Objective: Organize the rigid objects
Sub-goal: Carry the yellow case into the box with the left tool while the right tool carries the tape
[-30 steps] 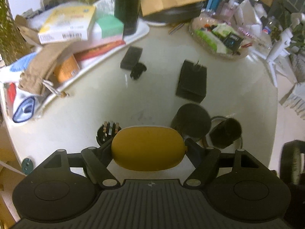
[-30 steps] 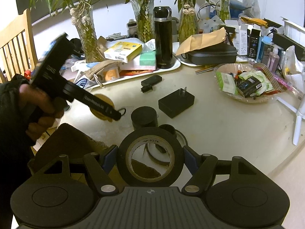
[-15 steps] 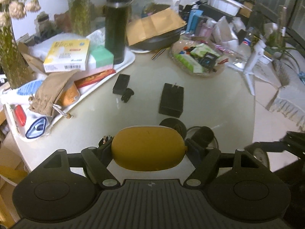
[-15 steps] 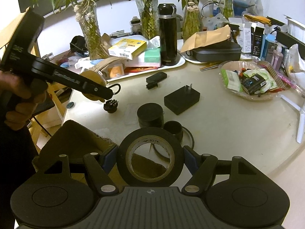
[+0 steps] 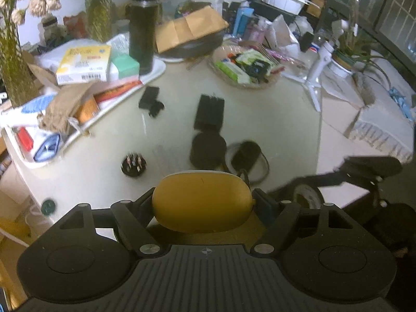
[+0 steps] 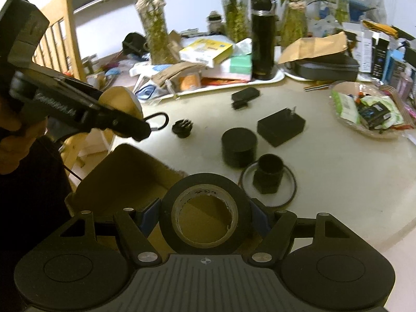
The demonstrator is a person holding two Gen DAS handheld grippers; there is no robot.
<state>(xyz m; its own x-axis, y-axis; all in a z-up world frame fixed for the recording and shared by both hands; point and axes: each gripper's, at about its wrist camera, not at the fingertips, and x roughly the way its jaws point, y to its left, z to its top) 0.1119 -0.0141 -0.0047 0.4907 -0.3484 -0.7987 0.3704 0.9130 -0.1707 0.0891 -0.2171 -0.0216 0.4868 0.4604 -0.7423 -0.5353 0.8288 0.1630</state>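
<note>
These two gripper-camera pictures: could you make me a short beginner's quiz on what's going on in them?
1. True or false: the left gripper is empty.
2. What does the right gripper hold? A) black flask B) roll of black tape C) yellow box
3. Fill in: below the roll of black tape, beside the table, sits an open cardboard ____.

Key
1. False: it is clamped on a yellow oval case.
2. B. The black flask stands on the white tray, and the yellow box lies on a stack there.
3. box.
</note>
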